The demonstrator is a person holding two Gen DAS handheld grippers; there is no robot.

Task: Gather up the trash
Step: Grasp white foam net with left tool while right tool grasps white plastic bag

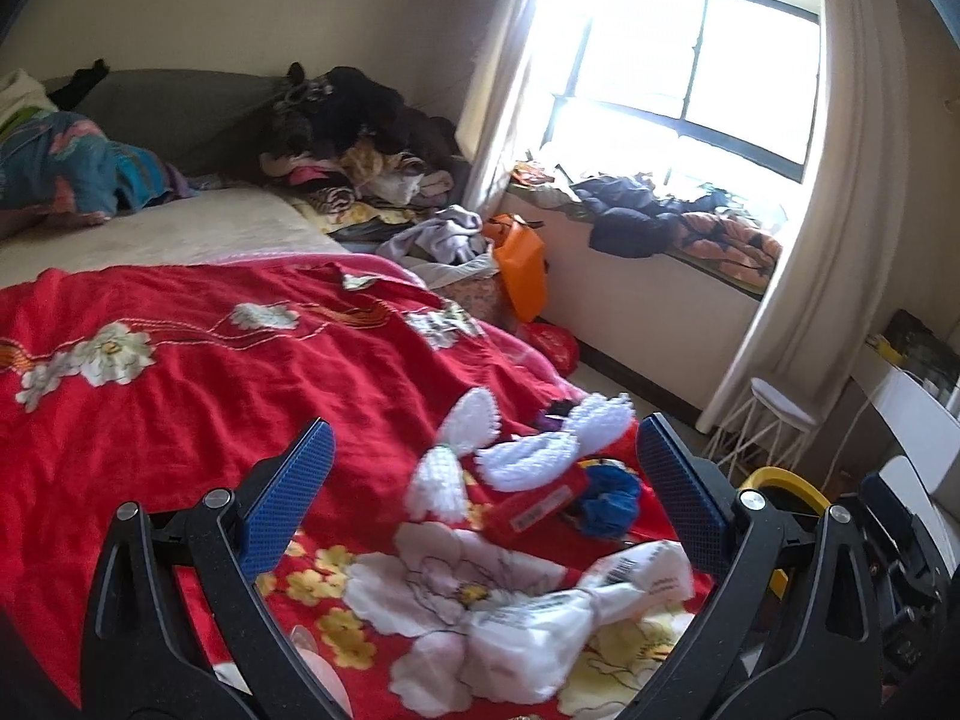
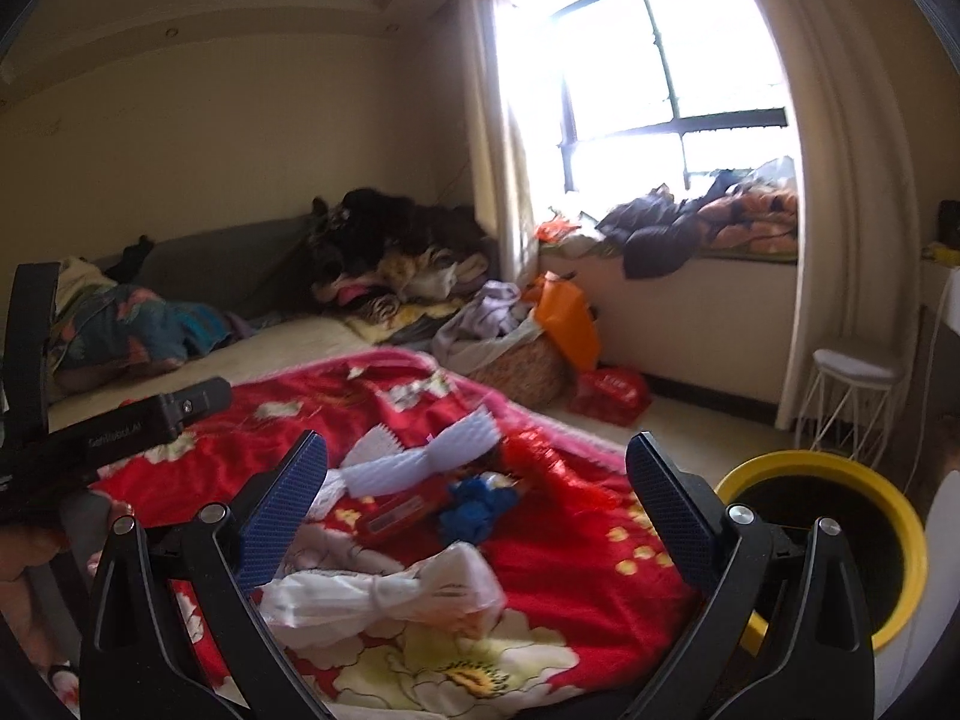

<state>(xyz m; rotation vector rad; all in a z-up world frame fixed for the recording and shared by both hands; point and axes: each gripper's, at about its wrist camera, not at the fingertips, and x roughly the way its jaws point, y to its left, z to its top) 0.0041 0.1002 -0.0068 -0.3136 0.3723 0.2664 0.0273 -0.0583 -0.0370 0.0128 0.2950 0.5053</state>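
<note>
Left claw (image 1: 483, 468) spread wide, holding nothing. Right claw (image 2: 477, 480) likewise spread wide, empty. Hand (image 2: 24, 564) grips left claw's handle.

Your blanket (image 1: 210, 360) is bright red, patterned with white and pale yellow flowers. On it you have a white knotted plastic bag (image 2: 384, 597), white foam netting (image 2: 414, 462), a crumpled blue wrapper (image 2: 477, 507) and a red packet (image 1: 534, 507). The bin (image 2: 900, 540) beside the bed has a yellow rim and a dark inside. Both sets of jaws carry blue textured pads on black frames. An orange bag (image 1: 522, 264) hangs by the cream curtain (image 1: 840, 180).
</note>
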